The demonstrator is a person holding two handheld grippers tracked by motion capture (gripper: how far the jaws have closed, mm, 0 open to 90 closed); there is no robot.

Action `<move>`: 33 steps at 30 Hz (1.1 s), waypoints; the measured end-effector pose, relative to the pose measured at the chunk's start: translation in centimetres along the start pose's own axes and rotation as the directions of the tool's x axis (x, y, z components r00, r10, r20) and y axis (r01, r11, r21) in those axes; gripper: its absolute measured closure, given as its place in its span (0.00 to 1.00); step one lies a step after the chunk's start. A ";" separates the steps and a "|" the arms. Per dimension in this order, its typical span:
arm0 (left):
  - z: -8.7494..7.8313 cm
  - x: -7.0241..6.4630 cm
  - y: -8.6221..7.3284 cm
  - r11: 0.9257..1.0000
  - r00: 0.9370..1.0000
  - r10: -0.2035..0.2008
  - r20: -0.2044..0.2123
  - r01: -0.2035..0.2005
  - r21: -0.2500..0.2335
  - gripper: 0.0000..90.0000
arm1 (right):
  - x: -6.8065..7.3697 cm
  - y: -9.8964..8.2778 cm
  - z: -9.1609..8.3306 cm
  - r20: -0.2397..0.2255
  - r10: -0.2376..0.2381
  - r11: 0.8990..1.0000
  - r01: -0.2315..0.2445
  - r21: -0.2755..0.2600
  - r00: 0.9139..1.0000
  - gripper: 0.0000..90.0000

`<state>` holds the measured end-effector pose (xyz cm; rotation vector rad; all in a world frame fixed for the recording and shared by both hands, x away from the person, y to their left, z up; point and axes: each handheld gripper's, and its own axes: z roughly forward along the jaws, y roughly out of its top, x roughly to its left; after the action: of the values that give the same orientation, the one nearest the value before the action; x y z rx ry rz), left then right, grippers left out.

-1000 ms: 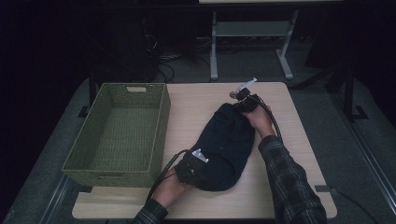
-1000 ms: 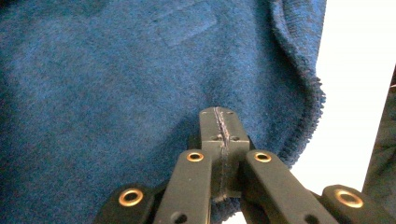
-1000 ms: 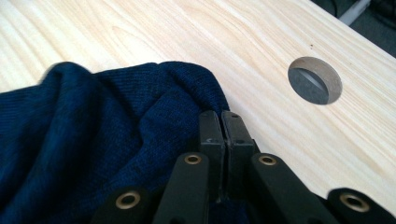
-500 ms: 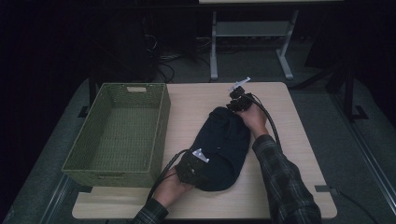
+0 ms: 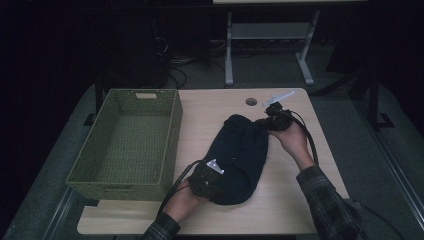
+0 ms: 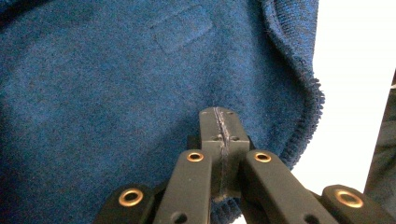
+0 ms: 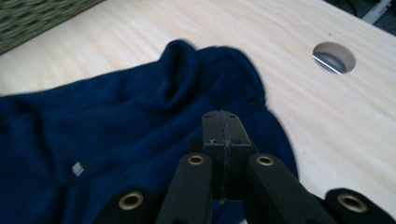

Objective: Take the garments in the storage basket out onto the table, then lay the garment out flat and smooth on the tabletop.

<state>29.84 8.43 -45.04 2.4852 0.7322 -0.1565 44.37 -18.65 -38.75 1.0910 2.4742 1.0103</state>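
Note:
A dark blue knitted garment (image 5: 239,155) lies bunched in a long heap in the middle of the wooden table (image 5: 210,107). At the heap's near end my left gripper (image 5: 207,177) is shut on the fabric. In the left gripper view the jaws (image 6: 219,114) are closed with blue knit (image 6: 116,84) pinched in their seam, close to a ribbed hem. My right gripper (image 5: 272,119) is at the heap's far right end. In the right gripper view its jaws (image 7: 223,116) are closed over the garment's edge (image 7: 116,121), with cloth showing under them.
An empty green woven basket (image 5: 125,145) stands at the table's left, and its corner (image 7: 32,16) shows in the right gripper view. A round cable hole (image 5: 251,101) lies just beyond the garment. Bare wood runs along the far edge and the right side.
The right gripper has moved back toward me and slightly right, and the garment's far end has come with it, bunching the heap. The left gripper has stayed put.

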 end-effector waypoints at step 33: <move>0.0 0.2 0.0 1.000 1.000 0.008 0.019 -0.008 -0.004 1.00 | 9.8 -11.3 -0.9 -0.114 -0.043 0.999 0.044 0.002 0.993 1.00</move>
<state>30.05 8.53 -45.09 2.4795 0.7143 -0.1751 31.03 -17.34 -45.41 1.0025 2.5785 1.0825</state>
